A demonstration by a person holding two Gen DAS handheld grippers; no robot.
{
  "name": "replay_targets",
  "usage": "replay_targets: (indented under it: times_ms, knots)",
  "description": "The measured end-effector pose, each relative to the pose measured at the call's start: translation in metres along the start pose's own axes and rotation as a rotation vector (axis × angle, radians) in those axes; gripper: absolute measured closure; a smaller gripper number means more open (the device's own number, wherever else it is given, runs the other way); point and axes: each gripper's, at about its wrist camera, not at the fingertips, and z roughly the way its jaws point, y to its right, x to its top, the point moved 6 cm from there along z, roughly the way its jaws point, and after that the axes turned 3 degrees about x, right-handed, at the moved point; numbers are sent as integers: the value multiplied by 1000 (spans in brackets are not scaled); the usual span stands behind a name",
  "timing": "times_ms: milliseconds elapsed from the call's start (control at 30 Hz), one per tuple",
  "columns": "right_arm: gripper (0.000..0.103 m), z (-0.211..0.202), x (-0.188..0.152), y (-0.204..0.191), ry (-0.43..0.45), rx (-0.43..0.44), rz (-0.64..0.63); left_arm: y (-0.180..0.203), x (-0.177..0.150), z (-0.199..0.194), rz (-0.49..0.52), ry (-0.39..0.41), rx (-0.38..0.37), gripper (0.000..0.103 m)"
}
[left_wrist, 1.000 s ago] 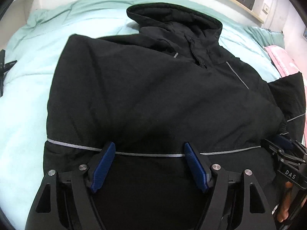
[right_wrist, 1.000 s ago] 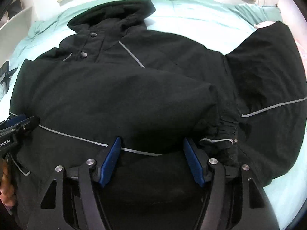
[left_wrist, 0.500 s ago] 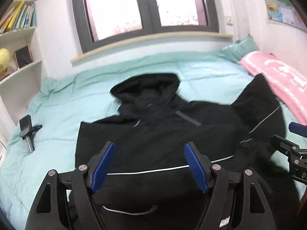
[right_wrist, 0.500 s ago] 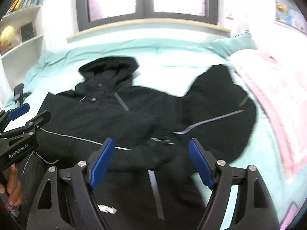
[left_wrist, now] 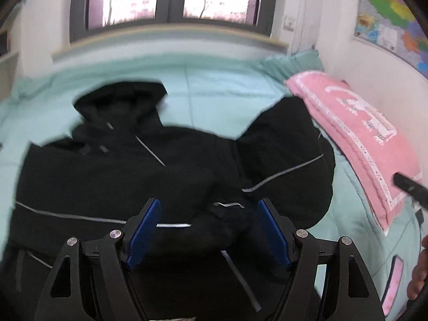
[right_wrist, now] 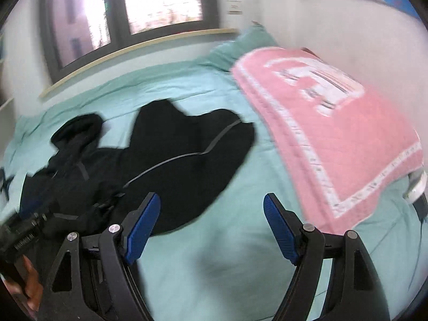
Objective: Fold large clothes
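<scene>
jacket flat on bed, one sleeve still splayed toward pink blanket | left gripper fingers spread, empty | right gripper fingers spread, empty — over bare bed | risk: slick bulky sleeve slips or bunches, fold skews

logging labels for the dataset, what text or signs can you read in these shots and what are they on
No text reads cleanly in either view.
Left gripper: white lettering on its side, too blurred to read.
Pink blanket: white printed design, maybe letters, blurred.
Wall map: coloured regions, any labels too small.
White wall plate: markings blurred.
Black jacket: only grey reflective stripes, no wording seen.
</scene>
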Motion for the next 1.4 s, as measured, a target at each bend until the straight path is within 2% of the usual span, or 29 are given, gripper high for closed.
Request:
replay_targets:
  times_ms: [67, 133, 200, 233, 367, 533, 667, 833, 867, 900, 933, 1000, 1100, 1167, 1300, 1400]
  knots:
    - [22, 9, 10, 25, -3, -8, 54, 5, -7, 24, -16, -49, -5, 27]
    - [22, 18, 18, 44, 1, -17, 85, 8, -19, 59, -11, -131, 17, 27]
    - [22, 35, 31, 59, -2, -29, 114, 8, -46, 108, 5, -306, 36, 26]
    - [22, 45, 36, 61, -11, -27, 120, 6, -49, 116, 1, -311, 43, 26]
    - [22, 97, 53, 61, -58, 37, 131, 8, -52, 115, 18, -238, 37, 25]
    - [23, 171, 68, 66, -96, 75, 184, 13, -61, 110, 42, -138, 46, 24]
    - [23, 232, 66, 84, -159, 40, 261, 14, -63, 106, 49, -101, 44, 24]
    - [23, 280, 65, 90, -190, 115, 318, 12, -64, 103, 50, -81, 29, 23]
    - [34, 280, 67, 87, -185, 114, 305, 12, -65, 102, 51, -79, 29, 23]
    - [64, 278, 71, 80, -169, 140, 266, 11, -66, 99, 50, -78, 28, 23]
    - [71, 277, 73, 73, -166, 169, 236, 11, -67, 99, 50, -78, 28, 23]
    - [87, 260, 76, 62, -130, 130, 167, 10, -66, 99, 52, -78, 27, 23]
    - [90, 218, 80, 62, -56, 91, 138, 9, -65, 95, 47, -70, 17, 23]
    - [91, 178, 80, 69, 4, 16, 110, 8, -62, 87, 35, -46, -5, 23]
    - [91, 87, 68, 86, 129, -175, 5, 16, -52, 55, 40, 53, -88, 24]
    - [90, 42, 45, 110, 140, -212, 45, 37, -44, 35, 90, 66, -166, 24]
